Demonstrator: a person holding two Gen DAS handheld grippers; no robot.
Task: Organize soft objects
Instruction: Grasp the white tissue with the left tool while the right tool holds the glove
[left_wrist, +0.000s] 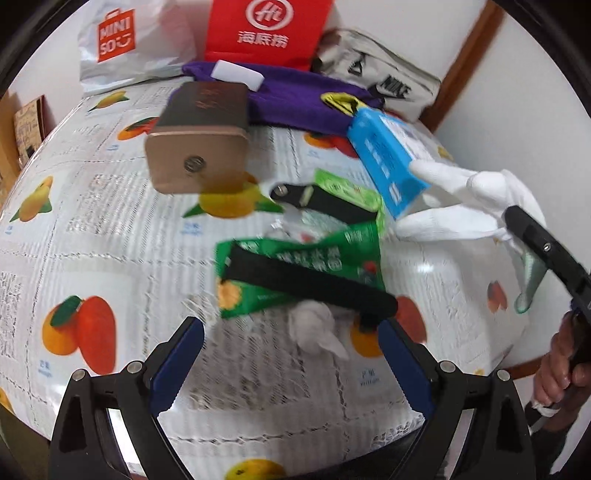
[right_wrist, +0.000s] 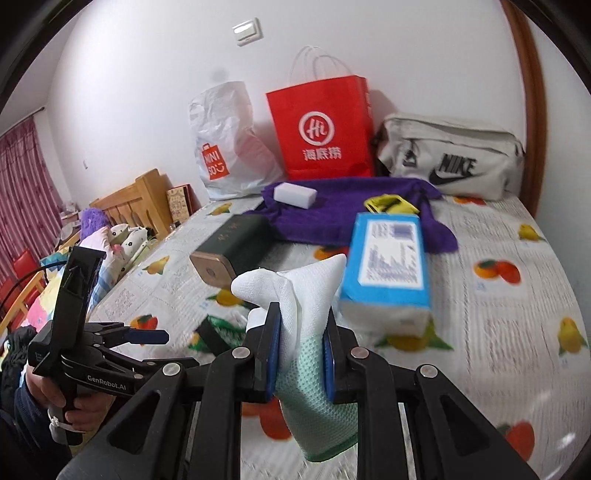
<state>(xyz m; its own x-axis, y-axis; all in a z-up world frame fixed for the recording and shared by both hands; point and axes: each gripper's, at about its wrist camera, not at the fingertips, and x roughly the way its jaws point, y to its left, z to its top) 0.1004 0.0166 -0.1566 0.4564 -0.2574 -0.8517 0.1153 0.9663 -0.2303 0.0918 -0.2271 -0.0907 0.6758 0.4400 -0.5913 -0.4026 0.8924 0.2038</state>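
Glove lifted, carry step in hand; drop spot not yet settled.

The white glove (right_wrist: 295, 295) is clamped at its green cuff by the right gripper (right_wrist: 300, 354), held above the table (right_wrist: 498, 332) just in front of the blue box (right_wrist: 388, 266). The left gripper (left_wrist: 291, 369) is spread wide, nothing held, near the green packet (left_wrist: 295, 273). Next, probably: the glove is carried past the blue box to the purple cloth (right_wrist: 351, 210) or a bag, then released.

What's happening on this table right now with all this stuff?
A person is sorting soft items with two handheld grippers. The right gripper is shut on a white glove with a green cuff, lifted above the fruit-print tablecloth. The left gripper is open, empty, pointed toward a green snack packet.
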